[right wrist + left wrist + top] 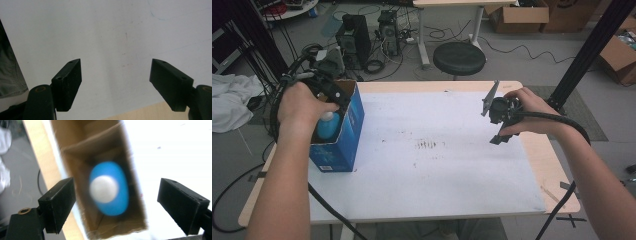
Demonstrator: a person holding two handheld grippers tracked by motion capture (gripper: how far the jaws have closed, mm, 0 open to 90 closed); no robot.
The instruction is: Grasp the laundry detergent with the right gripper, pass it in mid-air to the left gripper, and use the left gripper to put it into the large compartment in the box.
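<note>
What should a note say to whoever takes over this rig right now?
Left tool: open, above the open blue box, nothing between its jaws.
Right tool: open and empty, over the bare white table on the right side.
Things: the blue bottle with a white cap stands inside the box at the table's left edge.
Done: the bottle looks to be placed in the box and let go.
Left: probably lift the left tool clear; the box flaps are still open.
</note>
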